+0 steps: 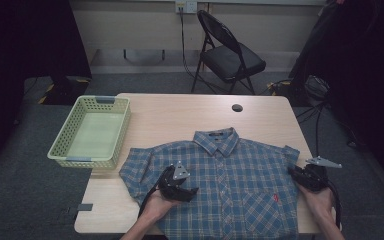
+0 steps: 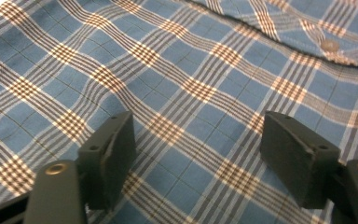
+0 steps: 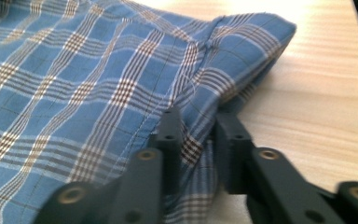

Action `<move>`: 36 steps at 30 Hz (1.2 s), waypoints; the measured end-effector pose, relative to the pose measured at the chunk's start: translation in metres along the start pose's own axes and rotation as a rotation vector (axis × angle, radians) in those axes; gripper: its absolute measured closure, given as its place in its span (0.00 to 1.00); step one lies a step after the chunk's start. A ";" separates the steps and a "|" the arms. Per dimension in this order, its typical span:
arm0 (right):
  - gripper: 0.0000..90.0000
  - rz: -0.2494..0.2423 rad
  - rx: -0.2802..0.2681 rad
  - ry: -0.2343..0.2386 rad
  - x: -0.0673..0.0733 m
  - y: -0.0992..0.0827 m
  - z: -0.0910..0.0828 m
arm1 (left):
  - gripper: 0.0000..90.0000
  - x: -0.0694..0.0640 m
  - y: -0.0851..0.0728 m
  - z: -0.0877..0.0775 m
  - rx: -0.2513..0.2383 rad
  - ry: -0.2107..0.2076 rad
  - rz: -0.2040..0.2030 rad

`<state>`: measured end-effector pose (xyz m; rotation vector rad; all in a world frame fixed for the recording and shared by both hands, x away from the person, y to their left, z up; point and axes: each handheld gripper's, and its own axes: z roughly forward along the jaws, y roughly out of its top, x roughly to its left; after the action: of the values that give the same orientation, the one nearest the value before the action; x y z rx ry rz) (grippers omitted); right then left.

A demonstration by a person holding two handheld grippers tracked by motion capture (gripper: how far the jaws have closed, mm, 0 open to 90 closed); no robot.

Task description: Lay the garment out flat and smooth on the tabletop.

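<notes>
Right tongs [image 3: 198, 135] apparently pinching shirt [image 3: 98, 79] edge, fold half hidden

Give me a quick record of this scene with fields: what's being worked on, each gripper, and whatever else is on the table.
item: blue plaid shirt, spread face up on the table, collar toward the far edge
left gripper: over the shirt's left part, jaws wide apart, nothing pinched; plaid cloth lies under them in the left gripper view
right gripper: at the shirt's right edge near the sleeve, jaws closed on a fold of the cloth
basket: pale green, at the table's far left corner, nothing inside
beyond the table: black folding chair
</notes>
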<state>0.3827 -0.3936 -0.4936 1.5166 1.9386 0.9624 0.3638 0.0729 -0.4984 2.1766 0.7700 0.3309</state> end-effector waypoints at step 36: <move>0.66 -0.333 -0.119 0.512 0.158 0.031 -0.029 | 0.25 0.000 0.001 0.001 0.005 0.022 -0.012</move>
<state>0.3392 -0.2439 -0.4452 0.8916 2.3295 1.3741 0.3647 0.0721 -0.4986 2.1755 0.7971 0.3477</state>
